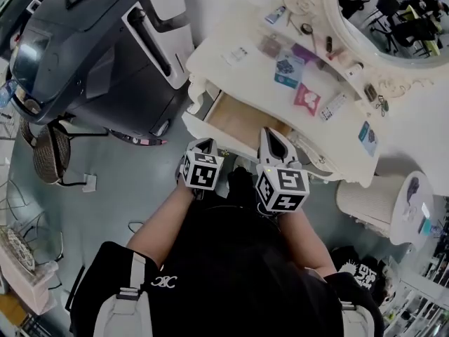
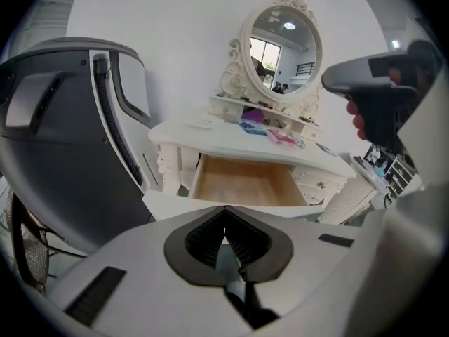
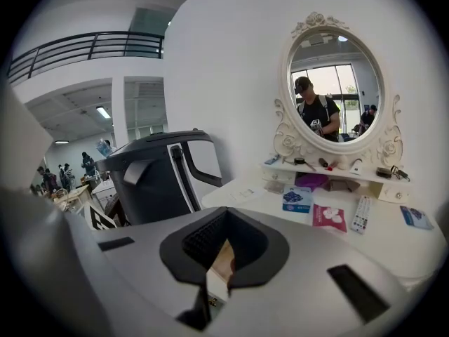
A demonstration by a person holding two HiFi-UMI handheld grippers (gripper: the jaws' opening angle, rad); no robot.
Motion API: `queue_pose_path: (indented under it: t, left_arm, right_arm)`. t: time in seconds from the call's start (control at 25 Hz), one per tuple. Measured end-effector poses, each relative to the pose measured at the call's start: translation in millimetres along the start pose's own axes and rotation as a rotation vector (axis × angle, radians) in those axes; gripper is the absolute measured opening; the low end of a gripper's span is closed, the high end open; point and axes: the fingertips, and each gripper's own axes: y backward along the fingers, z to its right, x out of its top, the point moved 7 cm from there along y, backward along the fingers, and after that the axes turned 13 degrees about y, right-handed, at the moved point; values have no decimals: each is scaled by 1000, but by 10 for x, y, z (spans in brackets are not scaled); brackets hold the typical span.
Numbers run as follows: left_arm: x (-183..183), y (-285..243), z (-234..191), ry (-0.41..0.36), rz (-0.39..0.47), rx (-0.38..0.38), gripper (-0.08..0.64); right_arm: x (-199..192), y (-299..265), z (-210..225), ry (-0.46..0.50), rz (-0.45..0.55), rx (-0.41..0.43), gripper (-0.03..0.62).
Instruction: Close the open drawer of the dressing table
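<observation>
The white dressing table (image 1: 217, 42) has one drawer (image 1: 242, 121) pulled out, and its bare wooden bottom shows. In the left gripper view the drawer (image 2: 242, 181) lies straight ahead, its white front panel just beyond the jaws. My left gripper (image 1: 203, 144) is shut and empty at the left end of the drawer front; whether it touches I cannot tell. My right gripper (image 1: 271, 135) is also shut and empty, and it hangs above the drawer front near its middle. The jaws meet in both gripper views: left gripper (image 2: 224, 206), right gripper (image 3: 227, 211).
A big dark grey pod chair (image 1: 84, 41) stands left of the table. An oval mirror (image 1: 393, 20) tops the table. A blue pack (image 1: 287, 72), a pink pack (image 1: 306, 98) and a remote (image 1: 335, 106) lie on it. A white wicker basket (image 1: 372, 202) stands to the right.
</observation>
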Motion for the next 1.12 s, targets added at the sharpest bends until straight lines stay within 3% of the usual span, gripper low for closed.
queue_pose_path:
  t: [0.08, 0.28, 0.44, 1.12]
  left_arm:
    - [-71, -128, -34, -6, -29, 1, 7]
    - [-307, -338, -58, -10, -133, -2, 87]
    - [-370, -500, -72, 3, -173, 28, 91]
    - [178, -1020, 23, -30, -130, 41, 91]
  right_arm:
    - [-39, -72, 43, -17, -14, 21, 11]
    - [-56, -160, 51, -10, -29, 65, 11]
    - [-37, -182, 112, 4, -33, 78, 11]
    - [-184, -56, 762, -56, -48, -51, 11]
